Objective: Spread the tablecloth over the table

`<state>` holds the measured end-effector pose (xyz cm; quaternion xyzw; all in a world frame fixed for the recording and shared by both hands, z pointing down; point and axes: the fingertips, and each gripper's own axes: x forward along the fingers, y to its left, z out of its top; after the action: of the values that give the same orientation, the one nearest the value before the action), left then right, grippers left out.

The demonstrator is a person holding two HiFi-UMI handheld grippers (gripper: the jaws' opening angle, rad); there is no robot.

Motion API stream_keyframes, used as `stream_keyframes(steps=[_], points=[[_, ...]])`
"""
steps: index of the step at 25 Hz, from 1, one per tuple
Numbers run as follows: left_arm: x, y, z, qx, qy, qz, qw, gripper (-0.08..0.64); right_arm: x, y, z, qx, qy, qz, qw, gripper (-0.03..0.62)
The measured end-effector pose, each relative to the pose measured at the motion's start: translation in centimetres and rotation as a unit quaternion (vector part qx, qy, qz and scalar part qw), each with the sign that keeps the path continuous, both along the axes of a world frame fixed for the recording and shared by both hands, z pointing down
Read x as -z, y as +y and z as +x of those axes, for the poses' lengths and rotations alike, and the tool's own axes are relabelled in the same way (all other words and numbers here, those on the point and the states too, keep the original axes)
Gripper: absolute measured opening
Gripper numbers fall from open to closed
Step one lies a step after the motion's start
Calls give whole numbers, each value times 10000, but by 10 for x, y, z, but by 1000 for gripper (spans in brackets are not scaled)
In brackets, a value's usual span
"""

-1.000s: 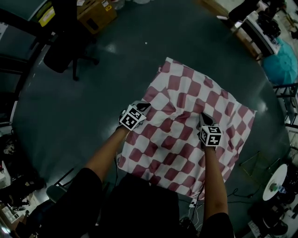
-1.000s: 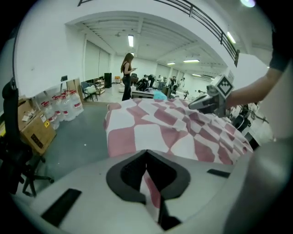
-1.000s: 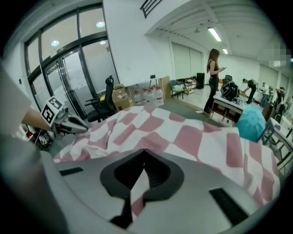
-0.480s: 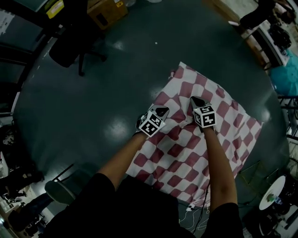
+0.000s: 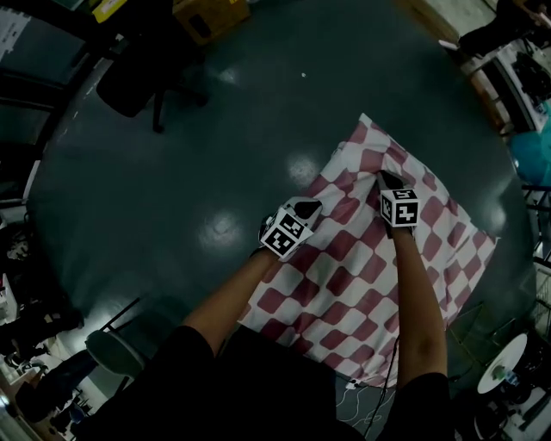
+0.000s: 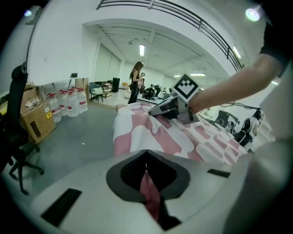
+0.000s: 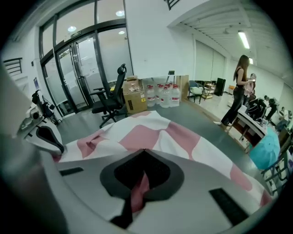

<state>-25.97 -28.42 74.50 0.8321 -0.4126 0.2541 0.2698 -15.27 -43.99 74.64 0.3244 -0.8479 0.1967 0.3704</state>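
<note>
L gripper [image 5: 307, 208] had its jaws together, clamped on a pinch of the red-and-white checked tablecloth [image 5: 370, 267]. The left gripper view showed a red fold nipped btwn them. R gripper [image 5: 384, 178] was likewise closed tight on cloth, w/ a pink fold btwn its jaws in the right gripper view. Both pointed down & away from the person. R gripper sat right of L gripper & a bit farther out, near but not touching. Cloth rose in a rumpled ridge just ahead of both grippers and lay flatter behind them, toward the person. Left of L gripper was bare grey floor [image 5: 215, 155]. Well beyond it stood an office chair [image 5: 138, 77] & a cardboard box [image 5: 211, 17].
</note>
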Motion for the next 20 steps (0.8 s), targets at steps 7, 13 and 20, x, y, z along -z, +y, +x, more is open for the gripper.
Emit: stream_keyframes(steps=[7, 13, 20], points=[[5, 4, 7, -68, 219, 26, 9997, 15, 43, -17, -59, 640, -332, 512, 9961, 17], [14, -3, 23, 344, 729, -52, 9967, 15, -5, -18, -70, 541, 67, -24, 9985, 16], [23, -3, 10, 624, 677, 306, 9953, 15, -4, -65, -63, 336, 192, 398, 9985, 16]])
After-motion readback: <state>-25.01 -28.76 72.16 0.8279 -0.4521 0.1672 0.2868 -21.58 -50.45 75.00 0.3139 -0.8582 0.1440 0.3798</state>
